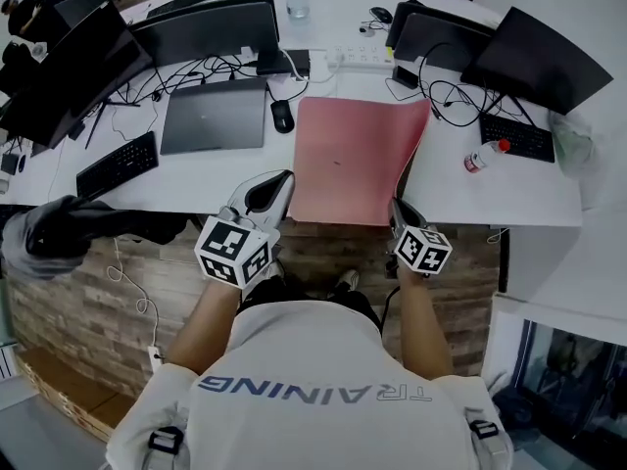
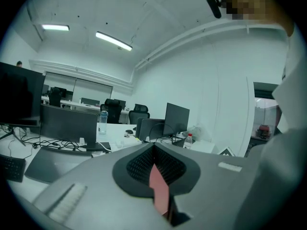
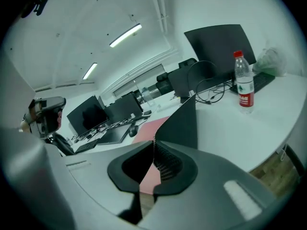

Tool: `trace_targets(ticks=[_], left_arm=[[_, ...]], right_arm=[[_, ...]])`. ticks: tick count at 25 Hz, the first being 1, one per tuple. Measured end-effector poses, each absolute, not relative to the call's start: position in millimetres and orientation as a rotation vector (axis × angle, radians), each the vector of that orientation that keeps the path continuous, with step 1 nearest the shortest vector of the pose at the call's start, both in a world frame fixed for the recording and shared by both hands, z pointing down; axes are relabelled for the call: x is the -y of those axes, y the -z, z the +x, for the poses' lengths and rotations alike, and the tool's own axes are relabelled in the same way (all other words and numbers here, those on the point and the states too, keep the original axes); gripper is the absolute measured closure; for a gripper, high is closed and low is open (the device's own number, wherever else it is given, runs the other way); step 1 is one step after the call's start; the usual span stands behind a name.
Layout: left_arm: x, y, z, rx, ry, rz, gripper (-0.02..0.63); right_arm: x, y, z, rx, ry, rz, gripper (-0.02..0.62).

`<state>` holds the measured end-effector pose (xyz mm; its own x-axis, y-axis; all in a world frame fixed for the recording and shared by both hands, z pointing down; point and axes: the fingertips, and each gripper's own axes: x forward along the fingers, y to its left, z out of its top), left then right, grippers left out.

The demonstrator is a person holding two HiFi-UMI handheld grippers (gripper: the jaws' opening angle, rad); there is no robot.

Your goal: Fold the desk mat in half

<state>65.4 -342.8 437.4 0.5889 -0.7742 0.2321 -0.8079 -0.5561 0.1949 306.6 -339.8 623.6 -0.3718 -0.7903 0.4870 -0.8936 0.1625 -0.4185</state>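
The pink desk mat (image 1: 348,155) lies on the white desk (image 1: 490,194), its near edge at the desk front. My left gripper (image 1: 282,186) is at the mat's near left corner, and in the left gripper view my left gripper (image 2: 154,147) is shut with the pink mat (image 2: 159,188) edge-on between the pads. My right gripper (image 1: 398,209) is shut on the near right corner. That side is lifted, showing the dark underside (image 1: 404,169). In the right gripper view the dark underside (image 3: 182,123) rises straight out of my right gripper (image 3: 153,146).
A closed laptop (image 1: 216,116) and a mouse (image 1: 282,116) lie left of the mat, with a keyboard (image 1: 118,164) further left. A small water bottle (image 1: 485,157) lies to the right, near a second keyboard (image 1: 514,135). Monitors, cables and a power strip (image 1: 358,59) line the back.
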Motion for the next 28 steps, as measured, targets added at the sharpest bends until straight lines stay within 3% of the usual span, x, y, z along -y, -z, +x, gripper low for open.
trace_targets(ticks=[19, 28], left_arm=[[323, -442, -95, 1.491, -0.109, 2.411, 0.606], [322, -448, -112, 1.482, -0.104, 2.399, 0.605]], right_arm=[[326, -695, 86, 2.194, -0.983, 1.141, 0.565], [314, -721, 54, 2.148, -0.992, 1.056, 0.524]])
